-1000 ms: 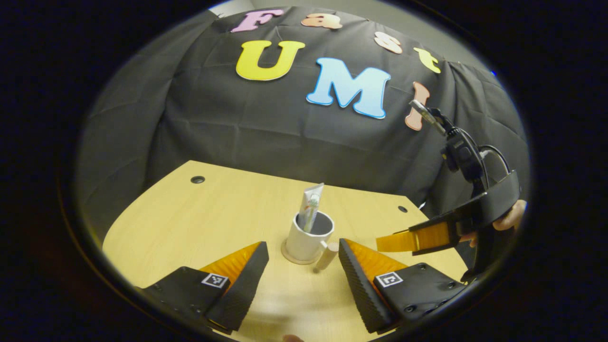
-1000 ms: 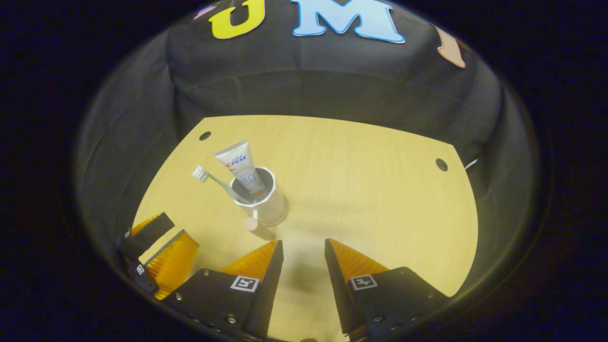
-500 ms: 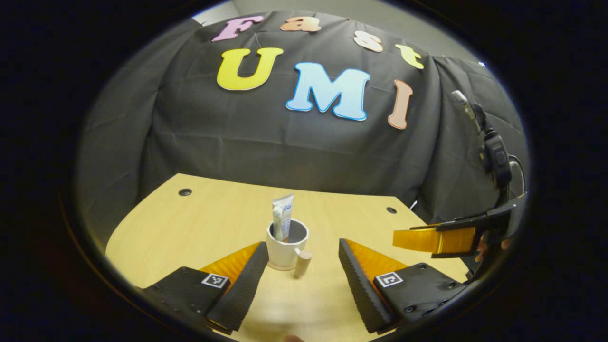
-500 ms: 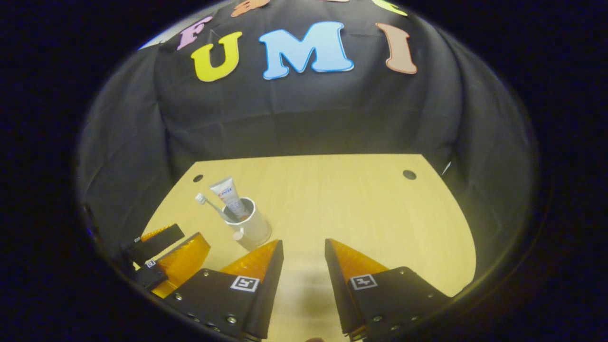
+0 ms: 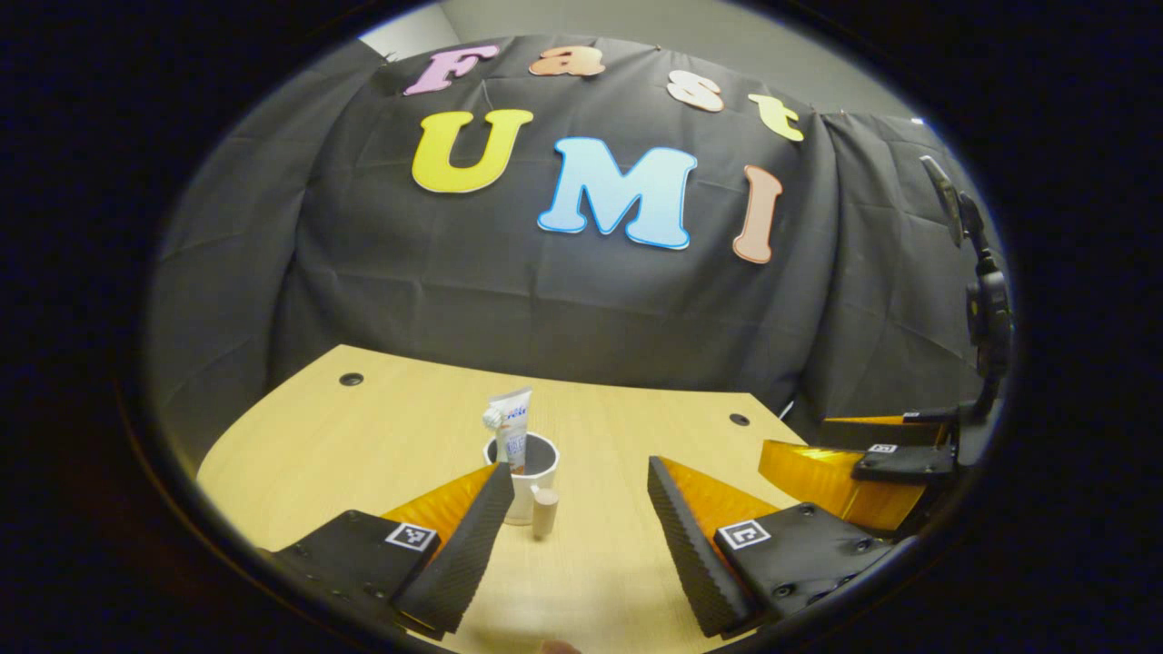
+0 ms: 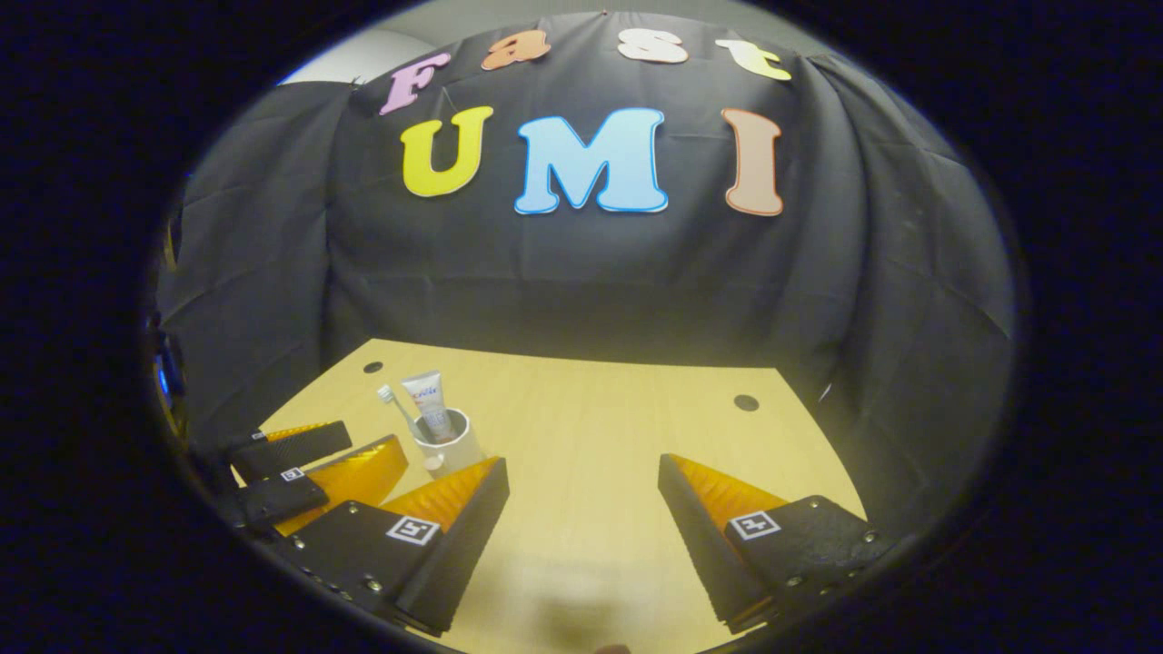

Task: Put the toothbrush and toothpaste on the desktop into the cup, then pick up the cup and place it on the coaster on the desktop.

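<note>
The cup [image 5: 522,477] stood on the desk [image 5: 382,427] holding the toothbrush [image 6: 392,404] and toothpaste [image 5: 513,427]; both the left gripper [image 5: 572,536] and right gripper [image 6: 581,536] gaped wide, empty and apart from it, their work apparently done

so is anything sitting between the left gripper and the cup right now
Nothing visible does. The cup, holding the toothpaste and toothbrush, stands just past the open left gripper, with only bare desktop between.
</note>
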{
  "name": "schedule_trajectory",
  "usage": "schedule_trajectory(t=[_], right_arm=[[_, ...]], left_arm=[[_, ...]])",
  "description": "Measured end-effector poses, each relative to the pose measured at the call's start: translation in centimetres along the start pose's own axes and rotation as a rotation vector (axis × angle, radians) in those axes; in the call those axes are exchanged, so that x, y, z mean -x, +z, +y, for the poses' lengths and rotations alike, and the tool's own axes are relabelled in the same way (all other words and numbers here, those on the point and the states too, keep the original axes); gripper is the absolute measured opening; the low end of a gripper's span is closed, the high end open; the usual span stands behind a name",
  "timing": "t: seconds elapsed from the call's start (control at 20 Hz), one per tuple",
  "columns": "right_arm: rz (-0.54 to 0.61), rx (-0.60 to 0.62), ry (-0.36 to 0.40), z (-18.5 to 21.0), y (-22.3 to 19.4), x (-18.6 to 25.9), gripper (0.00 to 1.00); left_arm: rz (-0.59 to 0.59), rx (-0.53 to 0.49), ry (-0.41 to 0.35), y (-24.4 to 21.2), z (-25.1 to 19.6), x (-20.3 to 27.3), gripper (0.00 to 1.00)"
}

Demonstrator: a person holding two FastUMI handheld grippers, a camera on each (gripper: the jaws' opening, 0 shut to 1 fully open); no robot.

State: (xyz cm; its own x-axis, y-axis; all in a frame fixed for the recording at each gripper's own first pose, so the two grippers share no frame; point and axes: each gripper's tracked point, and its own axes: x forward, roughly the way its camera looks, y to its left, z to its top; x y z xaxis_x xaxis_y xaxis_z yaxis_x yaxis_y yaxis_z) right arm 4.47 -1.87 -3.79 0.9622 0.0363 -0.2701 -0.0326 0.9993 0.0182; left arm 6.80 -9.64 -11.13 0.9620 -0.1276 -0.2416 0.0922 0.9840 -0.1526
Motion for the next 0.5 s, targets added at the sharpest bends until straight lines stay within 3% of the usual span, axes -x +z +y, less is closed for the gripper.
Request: schedule_trajectory(t=[0.25, 0.5], right_arm=[[-0.142, 0.061, -0.028, 0.2, 0.2, 1.5, 1.0], [-0.245, 0.085, -0.058, 0.5, 3.7, 2.0, 0.99]], left_arm=[[-0.057, -0.024, 0.004, 1.4, -0.9, 0.9, 0.96], [-0.091, -0.045, 0.006, 2.5, -0.8, 2.2, 0.96]])
